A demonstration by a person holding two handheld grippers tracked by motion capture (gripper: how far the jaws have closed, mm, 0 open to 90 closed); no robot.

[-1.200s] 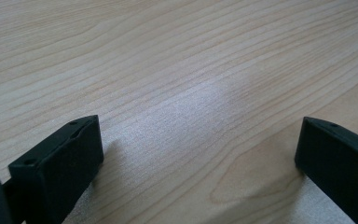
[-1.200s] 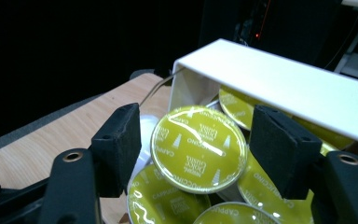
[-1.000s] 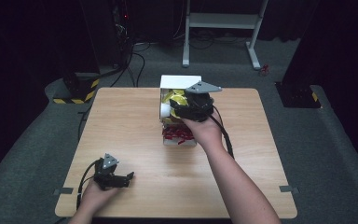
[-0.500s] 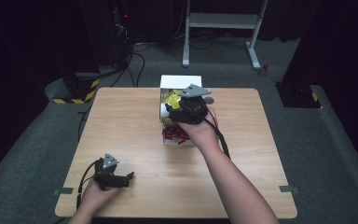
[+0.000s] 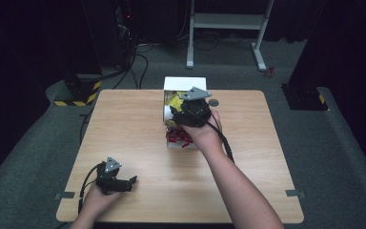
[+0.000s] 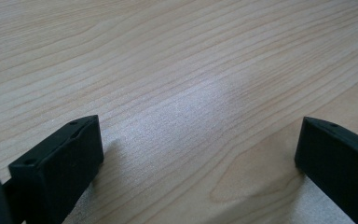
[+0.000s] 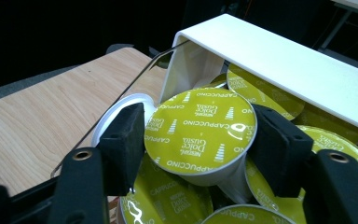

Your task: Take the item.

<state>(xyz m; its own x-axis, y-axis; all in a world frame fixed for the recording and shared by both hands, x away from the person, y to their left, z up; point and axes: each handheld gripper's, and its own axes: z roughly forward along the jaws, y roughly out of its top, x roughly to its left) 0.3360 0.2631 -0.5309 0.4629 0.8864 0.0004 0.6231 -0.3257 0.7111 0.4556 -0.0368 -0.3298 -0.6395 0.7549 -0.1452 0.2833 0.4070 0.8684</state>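
Note:
My right gripper (image 7: 199, 140) is shut on a coffee capsule (image 7: 200, 126) with a yellow-green lid marked Cappuccino, one pad on each side of its rim. It holds the capsule over several like capsules (image 7: 265, 88) lying in a white box (image 7: 270, 60). From the high view, the right gripper (image 5: 183, 110) hovers over that white box (image 5: 183, 83) at the table's far middle. My left gripper (image 5: 126, 183) rests at the front left of the table. Its jaws stand wide apart on bare wood, and the left gripper (image 6: 198, 149) holds nothing.
Red capsules (image 5: 178, 138) lie in a white compartment just in front of the box. A small dark disc (image 5: 213, 102) sits on the wooden table (image 5: 124, 124) to the right of the box. A thin wire edge (image 7: 135, 88) runs beside the box's left side.
My right gripper has shifted slightly left and nearer over the box. The left gripper has not moved.

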